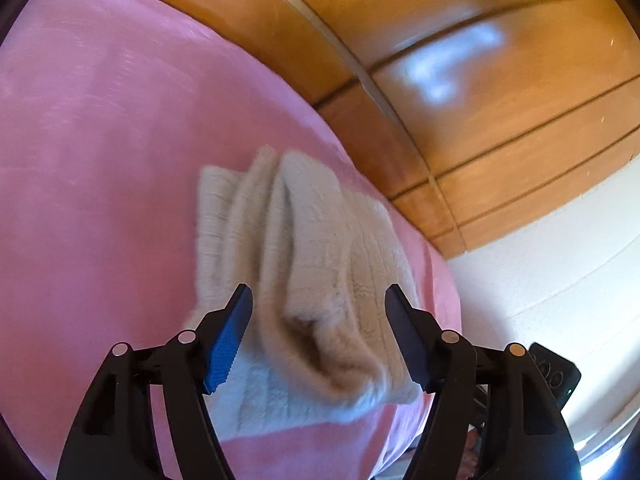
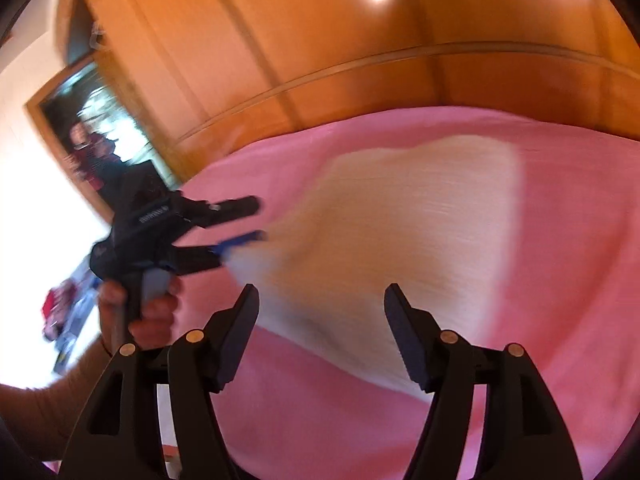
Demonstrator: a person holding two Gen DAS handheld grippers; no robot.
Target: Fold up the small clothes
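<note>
A cream knitted garment lies folded in layers on a pink bedspread. My left gripper is open, its jaws standing on either side of the garment's near end, just above it. In the right wrist view the garment is blurred by motion. My right gripper is open and empty above the garment's near edge. The left gripper shows there at the left, held by a hand, open at the garment's left end.
A wooden wardrobe runs along the far side of the bed. A white wall stands at the right. A mirror or doorway shows at the left in the right wrist view.
</note>
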